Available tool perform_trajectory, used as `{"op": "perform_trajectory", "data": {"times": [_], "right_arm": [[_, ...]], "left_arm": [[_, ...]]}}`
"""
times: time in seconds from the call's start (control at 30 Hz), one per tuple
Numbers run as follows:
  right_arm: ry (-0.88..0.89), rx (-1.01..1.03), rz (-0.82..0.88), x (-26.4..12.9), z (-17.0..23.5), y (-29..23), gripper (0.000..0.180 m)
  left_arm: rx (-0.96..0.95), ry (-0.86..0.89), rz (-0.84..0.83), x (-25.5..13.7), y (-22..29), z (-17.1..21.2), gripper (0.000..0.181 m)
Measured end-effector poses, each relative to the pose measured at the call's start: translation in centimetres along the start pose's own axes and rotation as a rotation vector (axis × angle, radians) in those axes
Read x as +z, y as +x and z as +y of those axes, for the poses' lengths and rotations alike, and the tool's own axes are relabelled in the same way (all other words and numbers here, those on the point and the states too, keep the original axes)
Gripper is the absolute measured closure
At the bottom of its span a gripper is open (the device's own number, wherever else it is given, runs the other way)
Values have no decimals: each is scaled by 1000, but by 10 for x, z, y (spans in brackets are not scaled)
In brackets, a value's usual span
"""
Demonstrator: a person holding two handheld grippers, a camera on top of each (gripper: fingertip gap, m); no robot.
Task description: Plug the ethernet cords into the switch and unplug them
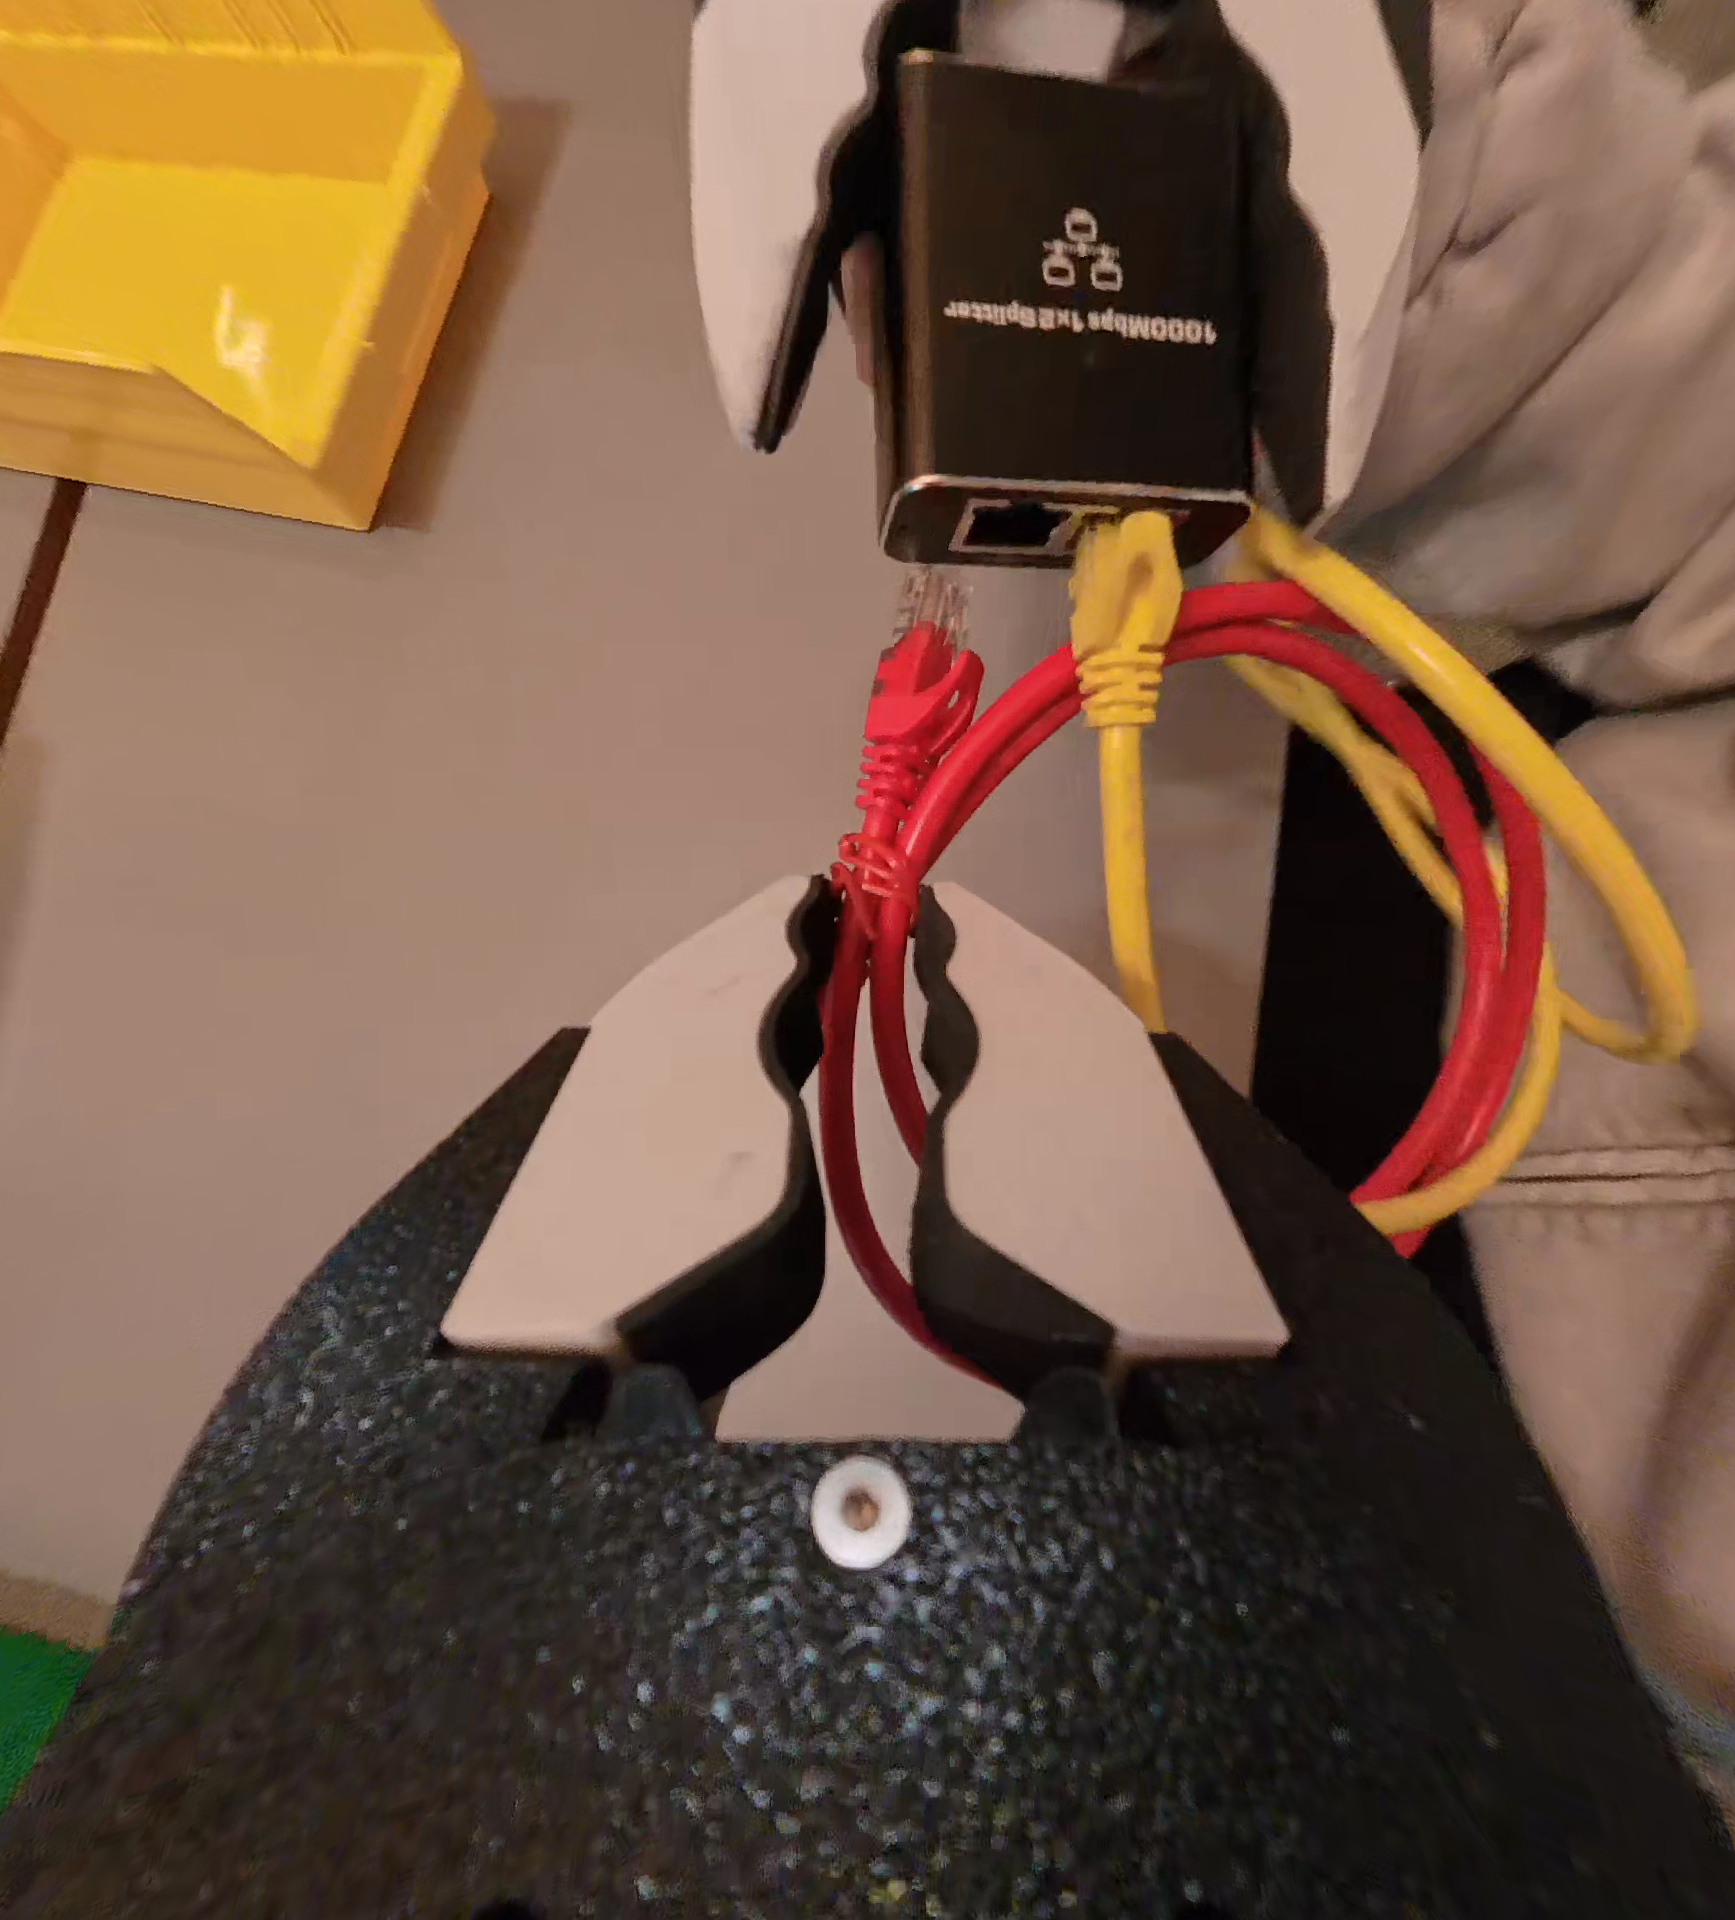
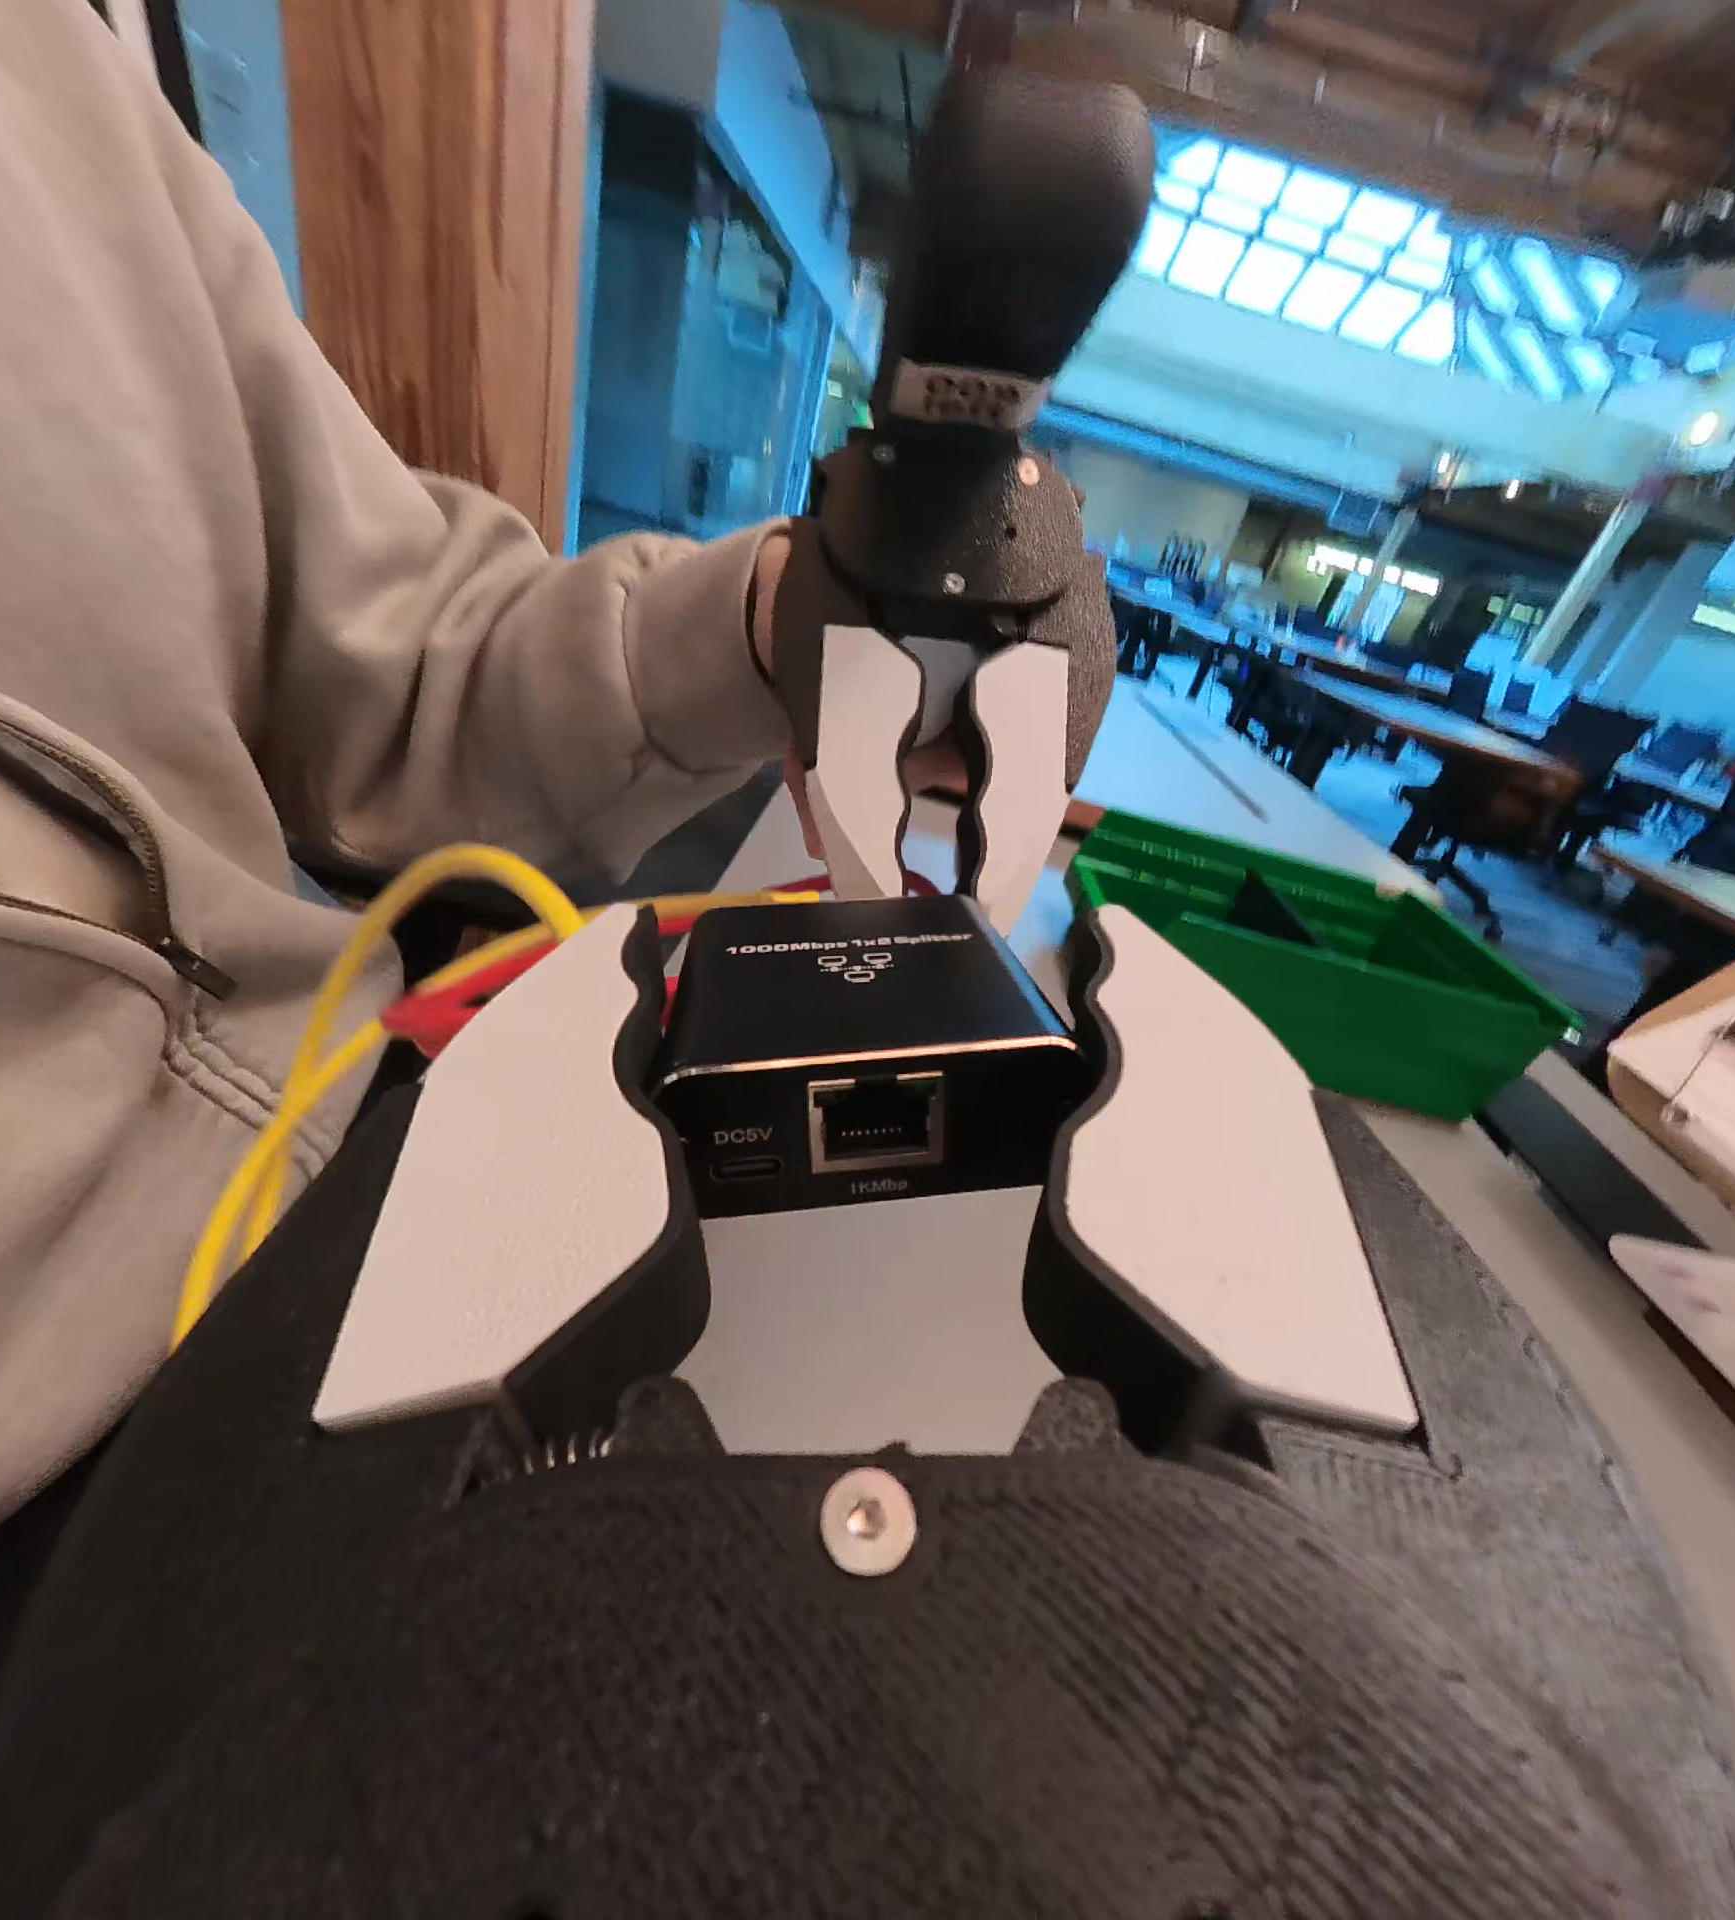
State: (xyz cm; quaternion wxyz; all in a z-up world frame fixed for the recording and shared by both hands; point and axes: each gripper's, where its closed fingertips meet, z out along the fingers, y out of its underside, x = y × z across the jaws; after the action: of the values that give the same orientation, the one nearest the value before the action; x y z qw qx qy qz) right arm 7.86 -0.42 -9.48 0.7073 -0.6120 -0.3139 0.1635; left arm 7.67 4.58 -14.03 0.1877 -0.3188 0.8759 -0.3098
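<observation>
Red cord (image 1: 920,691) sits pinched by its bundled loops in our left hand-held gripper (image 1: 868,899), plug just short of the empty port — whether going in or freshly out, we cannot tell. Next we line it up squarely. Yellow cord (image 1: 1123,623) is seated. Right hand-held gripper (image 2: 868,971) clamps the black switch (image 2: 868,1023), held off the desk (image 2: 1195,779).

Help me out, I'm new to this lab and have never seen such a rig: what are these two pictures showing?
A person holds two handheld grippers; each carries a camera looking along its fingers. In the left wrist view, the left gripper pinches the red cord, its plug just short of the switch's empty port; the yellow cord is already plugged in. In the right wrist view, the right gripper clamps the switch. A yellow bin and a green bin sit on the table.
</observation>
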Motion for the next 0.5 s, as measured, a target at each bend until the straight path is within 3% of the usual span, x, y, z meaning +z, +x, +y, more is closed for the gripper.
{"op": "perform_trajectory", "data": {"times": [0.2,0.5], "right_arm": [[40,-19,4,-8,-8,0,103],[30,18,16,-10,-5,5,103]], "left_arm": [[-197,114,168,-7,10,-17,167],[-178,235,156,-14,7,-25,167]]}}
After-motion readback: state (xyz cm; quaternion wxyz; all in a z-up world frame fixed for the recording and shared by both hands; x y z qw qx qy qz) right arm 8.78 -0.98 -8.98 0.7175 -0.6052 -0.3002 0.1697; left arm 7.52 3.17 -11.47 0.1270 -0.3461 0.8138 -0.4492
